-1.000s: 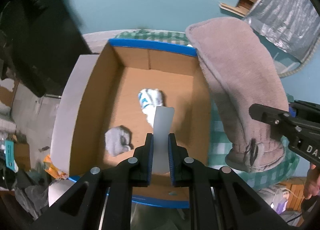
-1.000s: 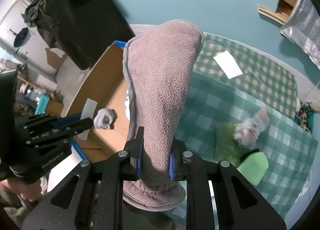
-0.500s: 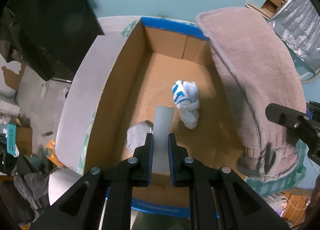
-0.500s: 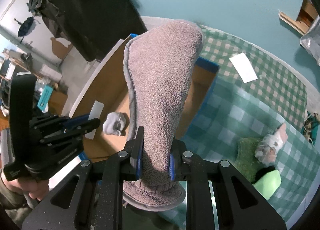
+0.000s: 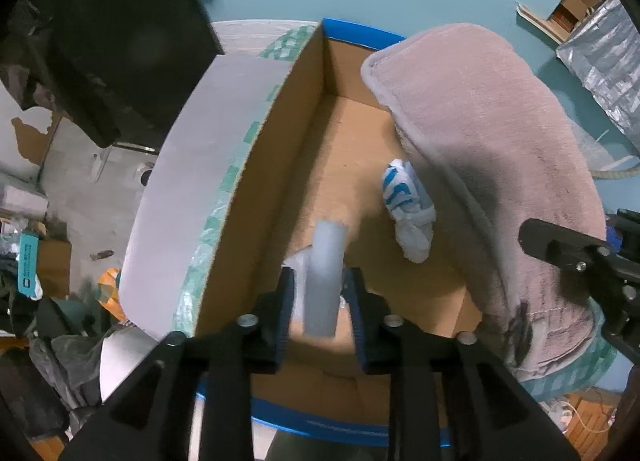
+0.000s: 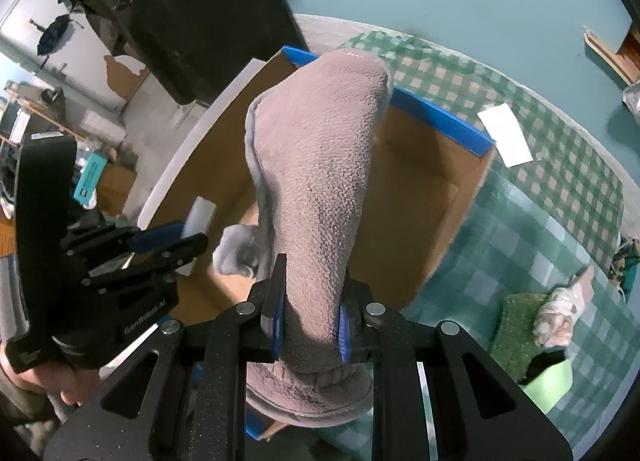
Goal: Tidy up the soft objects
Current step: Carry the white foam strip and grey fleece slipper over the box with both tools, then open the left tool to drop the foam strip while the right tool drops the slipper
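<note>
An open cardboard box (image 5: 280, 181) with blue-taped rims lies under both grippers. On its floor are a blue-and-white knotted sock (image 5: 408, 201) and a grey balled sock (image 6: 234, 249). My left gripper (image 5: 320, 275) points down into the box and its jaws are opening. A pale flat strip (image 5: 329, 245) stands between them, blurred, with a gap on each side. My right gripper (image 6: 310, 325) is shut on a fuzzy mauve slipper (image 6: 316, 181), which hangs over the box's right side (image 6: 424, 197). In the right wrist view the left gripper (image 6: 190, 237) and the strip (image 6: 200, 215) show at the left.
A green checked cloth (image 6: 540, 189) covers the table right of the box, with a white paper (image 6: 506, 139) on it. Farther right are a green turf pad (image 6: 516, 325), a whitish soft toy (image 6: 560, 309) and a light green object (image 6: 548, 381). A black bulky thing (image 5: 100, 41) stands beyond the box's left.
Both grippers have moved over the box and lower. The left jaws, earlier shut on the strip, have parted from it. The slipper now hangs above the box's inside.
</note>
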### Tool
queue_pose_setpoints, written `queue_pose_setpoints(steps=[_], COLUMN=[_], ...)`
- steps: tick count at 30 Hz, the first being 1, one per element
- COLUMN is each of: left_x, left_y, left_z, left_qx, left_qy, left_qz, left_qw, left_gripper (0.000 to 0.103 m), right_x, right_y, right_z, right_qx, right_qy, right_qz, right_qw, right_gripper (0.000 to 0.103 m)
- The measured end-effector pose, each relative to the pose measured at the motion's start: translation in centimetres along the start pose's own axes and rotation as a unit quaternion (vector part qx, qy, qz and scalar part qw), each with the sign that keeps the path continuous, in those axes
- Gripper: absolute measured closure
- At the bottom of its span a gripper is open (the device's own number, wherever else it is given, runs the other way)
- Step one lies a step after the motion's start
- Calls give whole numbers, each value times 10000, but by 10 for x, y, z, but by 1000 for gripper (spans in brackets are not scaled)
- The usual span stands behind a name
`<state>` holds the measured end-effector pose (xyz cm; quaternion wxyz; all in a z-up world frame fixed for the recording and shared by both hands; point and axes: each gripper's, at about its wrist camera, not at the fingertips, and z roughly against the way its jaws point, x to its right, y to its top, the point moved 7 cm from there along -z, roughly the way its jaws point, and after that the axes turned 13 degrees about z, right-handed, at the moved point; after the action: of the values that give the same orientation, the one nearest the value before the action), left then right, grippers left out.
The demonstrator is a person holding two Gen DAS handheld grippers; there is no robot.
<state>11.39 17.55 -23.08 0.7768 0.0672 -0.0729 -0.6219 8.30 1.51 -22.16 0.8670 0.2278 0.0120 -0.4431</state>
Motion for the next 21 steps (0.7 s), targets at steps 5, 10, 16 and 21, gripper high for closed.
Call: queue_pose_setpoints(steps=[5, 10, 16, 21], left_x=[-6, -14, -19, -18], left_y=[1, 0, -1, -2], left_z=[5, 12, 17, 21], left_qx=[99, 182, 205, 179], left_qy=[60, 107, 99, 38], left_qz=[42, 66, 104, 127], left_qw=[9999, 9998, 9997, 9998], left_gripper=[65, 61, 61, 61], right_x=[-9, -18, -16, -15], right_y=[5, 9, 6, 4], right_z=[-11, -20, -18, -10], right_qx=[-75, -99, -107, -67], right_qy=[61, 123, -46, -75], right_qz=[17, 12, -142, -191], right_qw=[10000, 9999, 9998, 9998], right_gripper=[84, 75, 37, 37])
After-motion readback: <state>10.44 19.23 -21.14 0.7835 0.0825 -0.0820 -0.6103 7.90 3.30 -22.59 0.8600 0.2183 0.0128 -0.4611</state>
